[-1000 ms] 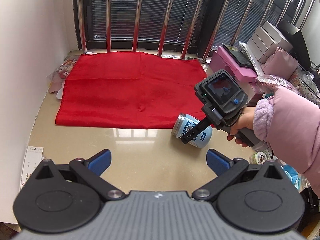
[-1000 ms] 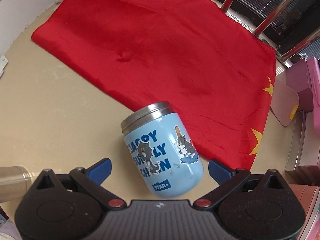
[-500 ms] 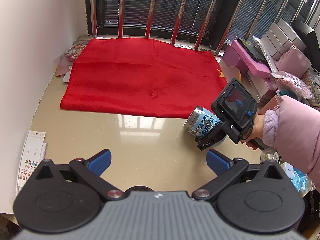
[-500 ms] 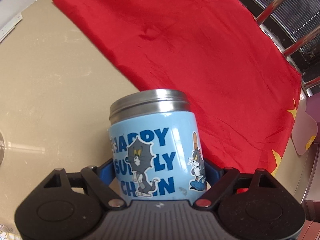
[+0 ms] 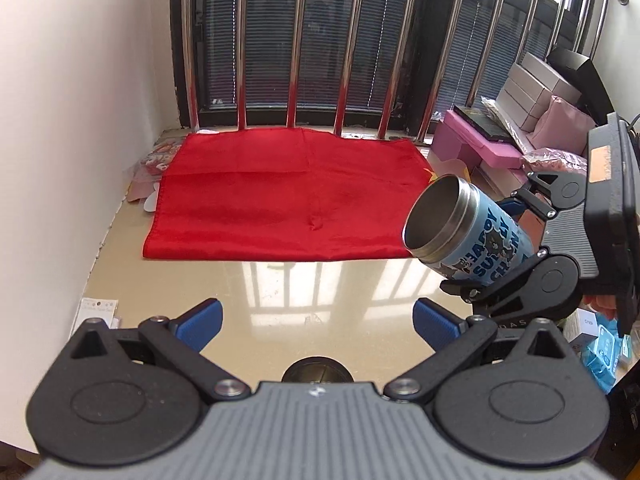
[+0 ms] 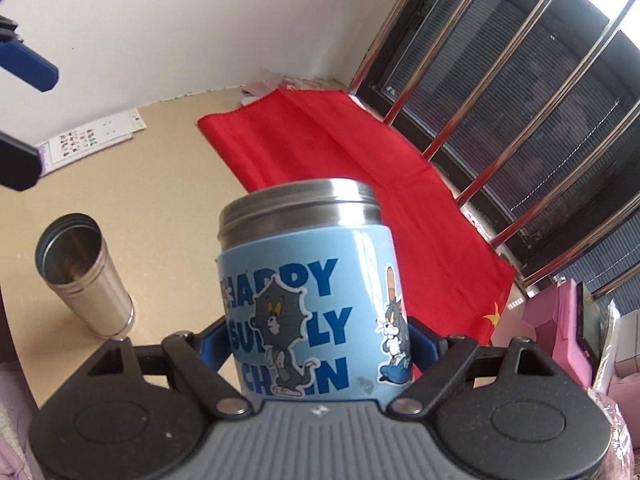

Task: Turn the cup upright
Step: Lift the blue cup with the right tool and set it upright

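The light blue cartoon cup (image 6: 308, 300) with a steel rim sits between my right gripper's blue pads (image 6: 212, 344), which are shut on its lower body. In the left wrist view the cup (image 5: 468, 228) is lifted off the table and tilted, its open mouth facing up and left, with the right gripper (image 5: 516, 240) behind it. My left gripper (image 5: 316, 320) is open and empty, low over the beige table (image 5: 280, 292), to the left of the cup.
A red cloth (image 5: 288, 204) covers the far part of the table below steel window bars. A steel tumbler (image 6: 84, 276) stands upright near the table's front. Pink boxes (image 5: 480, 144) and packets crowd the right side. A white wall runs along the left.
My right gripper closed on the lying cup, lifted it off the table and tilted its mouth upward. The left gripper drew back and stayed open.
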